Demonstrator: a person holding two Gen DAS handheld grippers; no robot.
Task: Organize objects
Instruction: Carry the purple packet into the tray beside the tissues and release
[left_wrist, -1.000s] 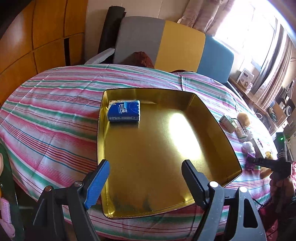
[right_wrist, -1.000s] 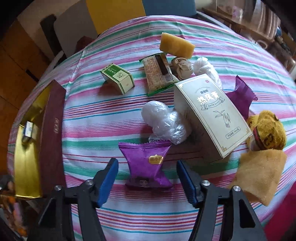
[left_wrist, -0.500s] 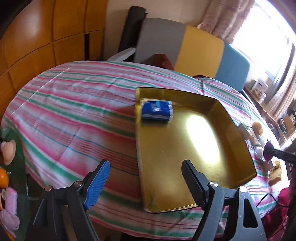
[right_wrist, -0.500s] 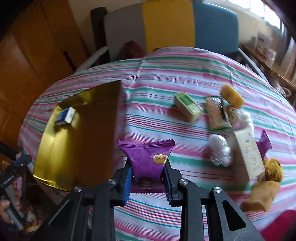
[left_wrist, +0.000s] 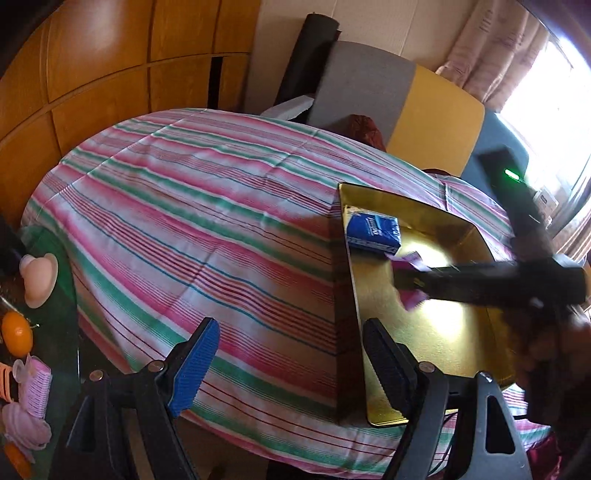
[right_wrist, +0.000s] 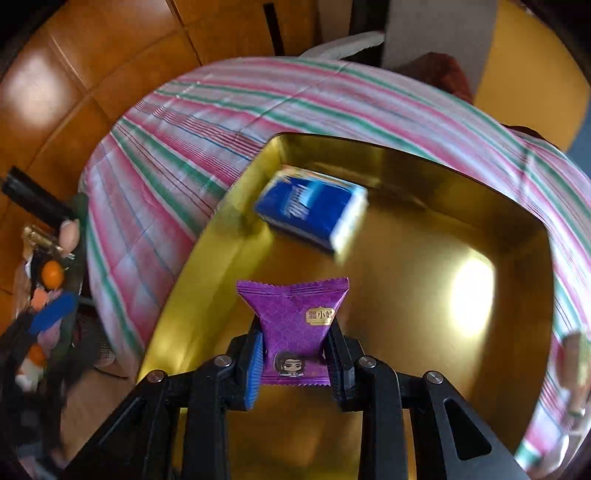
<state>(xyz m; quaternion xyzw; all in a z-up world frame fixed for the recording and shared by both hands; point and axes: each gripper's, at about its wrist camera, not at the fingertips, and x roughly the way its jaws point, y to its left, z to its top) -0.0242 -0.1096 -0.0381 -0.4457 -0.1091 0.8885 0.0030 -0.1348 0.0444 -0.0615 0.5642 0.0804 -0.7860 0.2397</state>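
**Purple sachet clamped in right claw, over the gold tray**

Purple foil sachet (right_wrist: 295, 325) sits pinched between the right claw (right_wrist: 293, 354) pads at its lower half; serrated top edge flares out above the fingertips, printed label and small cartoon face showing. Right claw is clenched on it, jaws nearly together, blue pad (right_wrist: 253, 369) on one side, black on the other. Sachet hangs above the gold tray (right_wrist: 424, 332) floor, near the tray's left wall; can't tell whether its tip touches the metal.

Left wrist view: the right claw (left_wrist: 406, 280) reaches in from the right edge across the tray (left_wrist: 439, 332), blurred, with bits of the purple sachet (left_wrist: 410, 297) showing either side of it.

Blue packet (right_wrist: 310, 210) lies flat in the tray's far left corner, just beside both walls. Apart from the sachet. Same packet (left_wrist: 373, 232) in the left view, sharp.

Left claw (left_wrist: 291, 362) is released: jaws wide apart, nothing between them. It hangs over the near left edge of the tray, its blue pad (left_wrist: 194, 365) above the striped cloth (left_wrist: 192, 221), its black finger (left_wrist: 386, 363) above the tray rim.

Tray sits on the bench toward its right side; the cloth's left half is bare stripes.
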